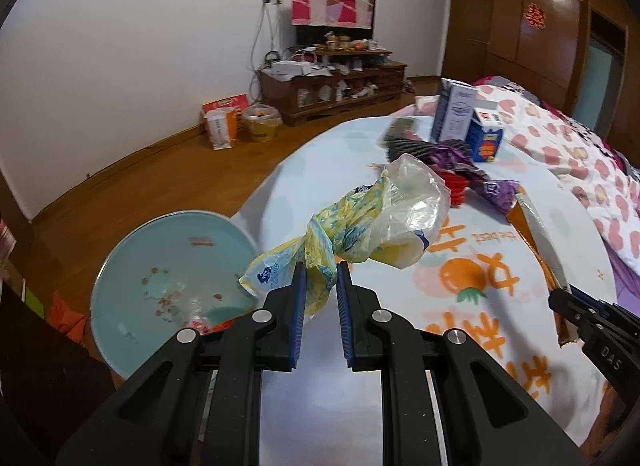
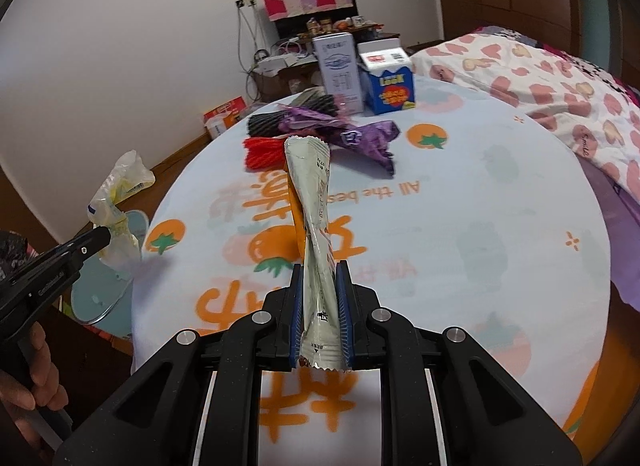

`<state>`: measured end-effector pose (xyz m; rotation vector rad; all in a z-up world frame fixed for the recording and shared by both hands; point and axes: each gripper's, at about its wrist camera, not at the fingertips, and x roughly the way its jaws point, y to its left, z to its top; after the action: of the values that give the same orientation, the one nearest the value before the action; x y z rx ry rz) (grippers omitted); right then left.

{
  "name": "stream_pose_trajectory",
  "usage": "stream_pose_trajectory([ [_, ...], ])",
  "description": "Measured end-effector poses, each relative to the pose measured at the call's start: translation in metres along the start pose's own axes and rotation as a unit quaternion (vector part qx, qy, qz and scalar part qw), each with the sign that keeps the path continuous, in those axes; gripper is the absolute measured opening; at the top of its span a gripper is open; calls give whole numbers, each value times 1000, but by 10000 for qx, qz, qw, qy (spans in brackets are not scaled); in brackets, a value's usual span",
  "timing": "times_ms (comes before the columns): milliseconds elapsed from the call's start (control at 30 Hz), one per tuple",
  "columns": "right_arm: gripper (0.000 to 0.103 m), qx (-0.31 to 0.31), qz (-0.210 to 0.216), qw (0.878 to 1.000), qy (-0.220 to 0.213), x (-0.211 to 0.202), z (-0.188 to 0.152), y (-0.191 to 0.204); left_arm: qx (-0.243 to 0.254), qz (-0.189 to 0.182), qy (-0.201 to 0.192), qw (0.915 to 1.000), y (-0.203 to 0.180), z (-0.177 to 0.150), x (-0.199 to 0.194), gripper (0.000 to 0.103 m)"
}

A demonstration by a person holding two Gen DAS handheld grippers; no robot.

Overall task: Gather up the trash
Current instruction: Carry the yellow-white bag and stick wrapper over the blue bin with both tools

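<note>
black gripper (image 1: 321, 280), blue pads, silver screws.

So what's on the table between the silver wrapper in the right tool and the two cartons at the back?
Red netting, black netting and a purple wrapper, seen in the right wrist view.

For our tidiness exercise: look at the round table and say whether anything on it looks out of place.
Yes. Crumpled purple wrappers and red and black mesh sleeves lie scattered mid-table, loose litter beside the upright cartons.
</note>
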<state>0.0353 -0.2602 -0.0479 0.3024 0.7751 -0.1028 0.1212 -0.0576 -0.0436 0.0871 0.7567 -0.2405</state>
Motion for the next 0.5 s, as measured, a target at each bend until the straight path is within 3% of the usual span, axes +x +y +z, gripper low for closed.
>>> stream_pose_trajectory([
  [500,17,-587,473,9971,115,16,2,68,-282,654,-22,9975,56,-11,-14,15],
])
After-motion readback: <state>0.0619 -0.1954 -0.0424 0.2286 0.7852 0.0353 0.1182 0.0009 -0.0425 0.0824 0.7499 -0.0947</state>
